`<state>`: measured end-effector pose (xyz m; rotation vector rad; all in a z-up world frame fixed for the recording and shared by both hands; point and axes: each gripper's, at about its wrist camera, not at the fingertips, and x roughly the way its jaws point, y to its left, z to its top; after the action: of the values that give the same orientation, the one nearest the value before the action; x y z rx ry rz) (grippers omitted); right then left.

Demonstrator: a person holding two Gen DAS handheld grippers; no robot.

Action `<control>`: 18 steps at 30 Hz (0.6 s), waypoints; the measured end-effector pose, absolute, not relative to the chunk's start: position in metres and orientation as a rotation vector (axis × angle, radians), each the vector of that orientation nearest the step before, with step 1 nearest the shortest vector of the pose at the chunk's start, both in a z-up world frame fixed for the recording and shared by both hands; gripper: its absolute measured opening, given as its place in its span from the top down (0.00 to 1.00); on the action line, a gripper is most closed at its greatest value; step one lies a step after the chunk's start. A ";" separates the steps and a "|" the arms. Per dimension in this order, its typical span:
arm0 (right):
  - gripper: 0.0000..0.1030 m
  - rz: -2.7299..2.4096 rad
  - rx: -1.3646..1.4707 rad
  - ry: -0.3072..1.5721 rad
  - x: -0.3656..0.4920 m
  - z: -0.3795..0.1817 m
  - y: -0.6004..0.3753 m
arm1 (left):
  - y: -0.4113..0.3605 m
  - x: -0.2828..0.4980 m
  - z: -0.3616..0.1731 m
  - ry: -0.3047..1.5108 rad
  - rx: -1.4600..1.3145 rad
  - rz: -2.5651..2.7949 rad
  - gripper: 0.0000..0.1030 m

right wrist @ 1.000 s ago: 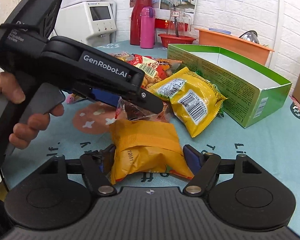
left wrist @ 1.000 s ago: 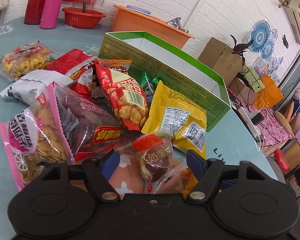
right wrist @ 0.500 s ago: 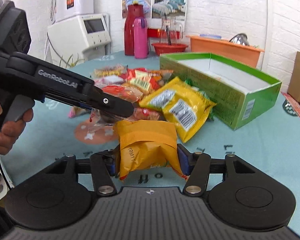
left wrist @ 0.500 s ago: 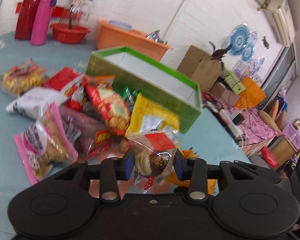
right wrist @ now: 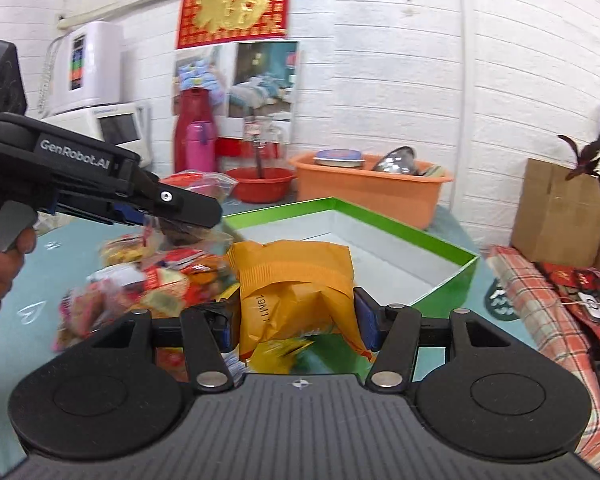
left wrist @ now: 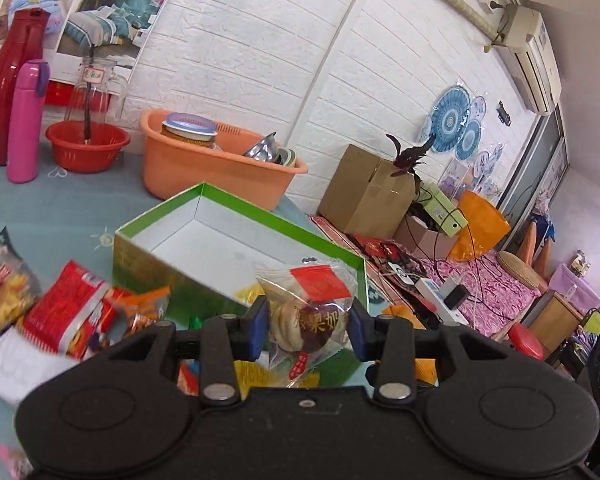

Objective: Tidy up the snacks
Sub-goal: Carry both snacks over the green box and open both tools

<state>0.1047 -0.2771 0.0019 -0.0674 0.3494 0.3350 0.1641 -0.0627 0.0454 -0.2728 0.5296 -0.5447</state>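
Both packets now lifted off table since a second ago; my left gripper [left wrist: 305, 330] clamps clear pastry packet [left wrist: 309, 316], right gripper [right wrist: 296, 318] clamps orange bag [right wrist: 296, 284] (both airborne); green box [left wrist: 236, 248] just ahead, empty; drop-in next, I judge.

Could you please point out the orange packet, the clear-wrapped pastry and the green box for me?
orange packet [right wrist: 296, 280]: right wrist view, on its crinkled front.
clear-wrapped pastry [left wrist: 309, 322]: left wrist view, on the dark cake inside the wrapper.
green box [left wrist: 148, 262]: left wrist view, on its near outer wall.
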 end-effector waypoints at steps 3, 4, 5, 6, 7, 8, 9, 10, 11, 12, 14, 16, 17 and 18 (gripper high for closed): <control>0.12 0.274 -0.047 0.358 0.130 -0.003 -0.290 | -0.067 0.189 0.046 0.528 -0.286 -0.535 0.07; 0.12 0.257 -0.039 0.362 0.138 -0.004 -0.293 | -0.068 0.197 0.045 0.530 -0.291 -0.527 0.07; 0.12 0.240 -0.031 0.365 0.146 -0.006 -0.296 | -0.069 0.205 0.044 0.532 -0.298 -0.521 0.07; 0.12 0.224 -0.027 0.366 0.153 -0.007 -0.300 | -0.070 0.213 0.043 0.534 -0.304 -0.519 0.07; 0.12 0.213 -0.026 0.366 0.160 -0.009 -0.301 | -0.071 0.222 0.041 0.538 -0.310 -0.517 0.07; 0.12 0.205 -0.025 0.367 0.167 -0.010 -0.303 | -0.073 0.229 0.040 0.542 -0.312 -0.514 0.07; 0.12 0.196 -0.025 0.368 0.174 -0.011 -0.304 | -0.075 0.237 0.038 0.546 -0.311 -0.512 0.07; 0.11 0.190 -0.023 0.370 0.181 -0.013 -0.305 | -0.077 0.243 0.036 0.550 -0.310 -0.510 0.07; 0.11 0.187 -0.023 0.373 0.187 -0.014 -0.306 | -0.079 0.251 0.033 0.556 -0.309 -0.507 0.07; 0.11 0.186 -0.024 0.377 0.194 -0.016 -0.306 | -0.081 0.257 0.031 0.564 -0.308 -0.504 0.07; 0.11 0.191 -0.028 0.385 0.205 -0.019 -0.306 | -0.083 0.270 0.024 0.586 -0.304 -0.493 0.06; 0.11 0.196 -0.038 0.400 0.215 -0.024 -0.304 | -0.084 0.280 0.017 0.607 -0.300 -0.486 0.06; 0.11 0.199 -0.047 0.403 0.219 -0.026 -0.303 | -0.084 0.285 0.013 0.618 -0.298 -0.485 0.06; 0.11 0.200 -0.063 0.397 0.222 -0.028 -0.300 | -0.084 0.288 0.010 0.626 -0.295 -0.483 0.05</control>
<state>0.2217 -0.3005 -0.0275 -0.0626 0.3973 0.1996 0.2885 -0.0838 0.0098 -0.2946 0.6263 -0.4835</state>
